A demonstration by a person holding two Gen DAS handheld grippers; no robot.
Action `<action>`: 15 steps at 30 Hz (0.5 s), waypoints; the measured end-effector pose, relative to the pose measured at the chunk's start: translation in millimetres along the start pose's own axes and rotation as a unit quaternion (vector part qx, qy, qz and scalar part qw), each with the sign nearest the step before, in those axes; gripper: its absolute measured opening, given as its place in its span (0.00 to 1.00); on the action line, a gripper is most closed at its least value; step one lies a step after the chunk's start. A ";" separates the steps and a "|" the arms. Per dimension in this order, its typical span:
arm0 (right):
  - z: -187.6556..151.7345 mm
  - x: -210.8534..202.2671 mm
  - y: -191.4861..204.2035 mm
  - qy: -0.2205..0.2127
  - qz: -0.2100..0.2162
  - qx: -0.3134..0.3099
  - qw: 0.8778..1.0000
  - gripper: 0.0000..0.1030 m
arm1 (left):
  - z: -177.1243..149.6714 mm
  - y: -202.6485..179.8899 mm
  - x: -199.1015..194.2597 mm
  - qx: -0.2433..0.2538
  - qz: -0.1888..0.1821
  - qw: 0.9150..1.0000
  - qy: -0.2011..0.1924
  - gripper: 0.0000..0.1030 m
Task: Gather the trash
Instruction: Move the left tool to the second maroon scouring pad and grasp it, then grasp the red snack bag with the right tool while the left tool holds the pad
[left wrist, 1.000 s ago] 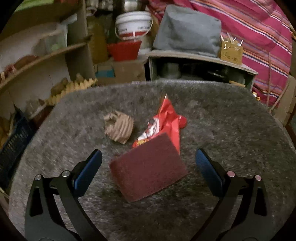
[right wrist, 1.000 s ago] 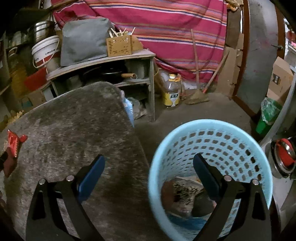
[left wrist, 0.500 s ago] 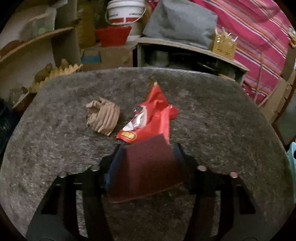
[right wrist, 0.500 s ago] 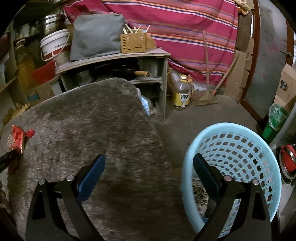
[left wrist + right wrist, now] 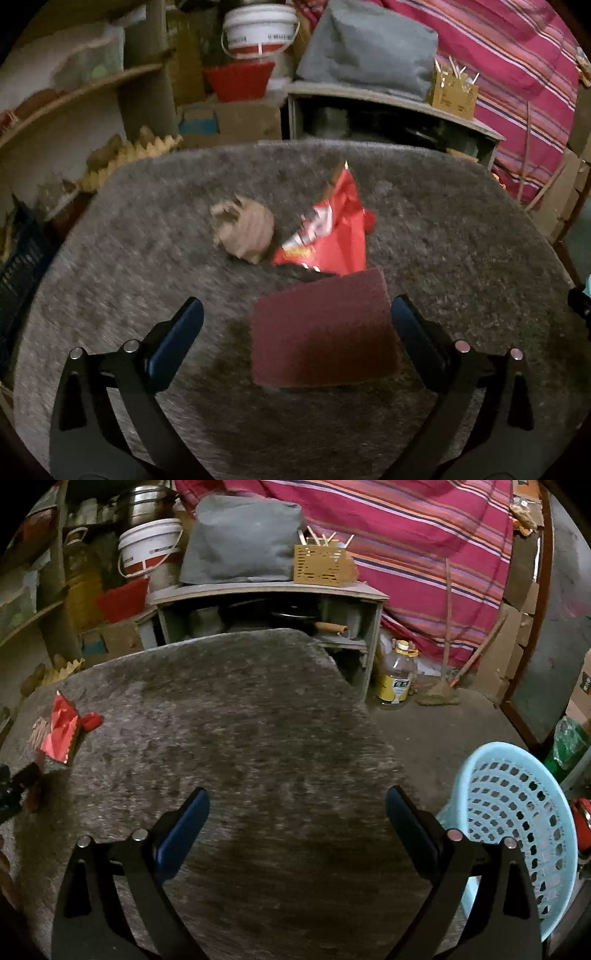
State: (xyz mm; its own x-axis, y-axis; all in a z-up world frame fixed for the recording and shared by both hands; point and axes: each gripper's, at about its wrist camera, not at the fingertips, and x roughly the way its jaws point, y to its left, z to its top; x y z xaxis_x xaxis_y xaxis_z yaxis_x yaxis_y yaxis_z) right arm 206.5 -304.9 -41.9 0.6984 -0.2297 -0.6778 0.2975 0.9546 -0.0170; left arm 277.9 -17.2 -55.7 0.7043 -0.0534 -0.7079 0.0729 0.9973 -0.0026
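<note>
Half a second ago my left tool [image 5: 295,325] was pinched on the maroon scouring pad [image 5: 321,328]; now its fingers stand spread wide again and the pad lies loose between them, hard against the right finger, near the front edge of the surface [image 5: 461,240]. My right tool [image 5: 297,812] has swung away from the basket and now hangs over bare surface.

Going left to right, the crumpled brown paper [image 5: 242,229] sits near the middle of the surface, the red snack wrapper [image 5: 328,232] just beside it with a small red cap [image 5: 369,223] at its right edge, and the pad overlaps the wrapper's near corner. My right tool is spread and carries nothing. The blue basket [image 5: 517,812] stands on the floor off the surface's right edge; its contents are hidden here.

I judge the task far from finished: all four pieces remain to be binned.
</note>
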 end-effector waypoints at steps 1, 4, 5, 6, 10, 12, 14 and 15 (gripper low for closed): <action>-0.1 1.4 2.9 0.001 0.002 0.000 1.000 0.91 | -0.7 -1.7 2.9 -0.002 0.002 1.000 0.006 0.95; -0.4 5.6 11.2 0.004 0.002 -0.008 1.000 0.91 | -1.3 -7.8 11.4 0.000 0.020 1.000 0.015 0.95; -1.8 6.1 13.1 0.004 0.001 -0.009 1.000 0.91 | -1.4 -8.6 13.6 -0.001 0.020 1.000 0.018 0.95; -1.8 7.2 15.2 0.005 0.000 -0.013 1.000 0.91 | -1.1 -8.8 17.1 -0.001 0.019 1.000 0.022 0.95; 1.2 11.3 17.2 0.006 0.002 -0.011 1.000 0.91 | -1.6 -4.0 32.1 -0.012 -0.006 0.999 0.052 0.94; 2.1 12.3 18.5 0.006 0.004 -0.008 1.000 0.91 | -2.3 -1.4 35.1 -0.019 -0.032 0.997 0.061 0.83; 2.6 13.3 20.2 0.006 0.006 -0.005 1.000 0.91 | -2.7 -3.7 33.7 -0.009 -0.037 0.998 0.059 0.82; 2.6 14.3 22.0 0.006 0.007 -0.005 1.000 0.91 | -3.0 -5.7 32.7 -0.001 -0.036 0.998 0.057 0.81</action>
State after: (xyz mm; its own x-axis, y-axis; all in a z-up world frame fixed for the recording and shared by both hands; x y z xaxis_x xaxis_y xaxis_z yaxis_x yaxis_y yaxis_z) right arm 224.7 -287.7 -50.1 0.6948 -0.2131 -0.6869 0.2811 0.9596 -0.0134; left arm 298.4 -24.4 -80.9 0.6120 -0.1192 -0.7818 0.1191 0.9912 -0.0578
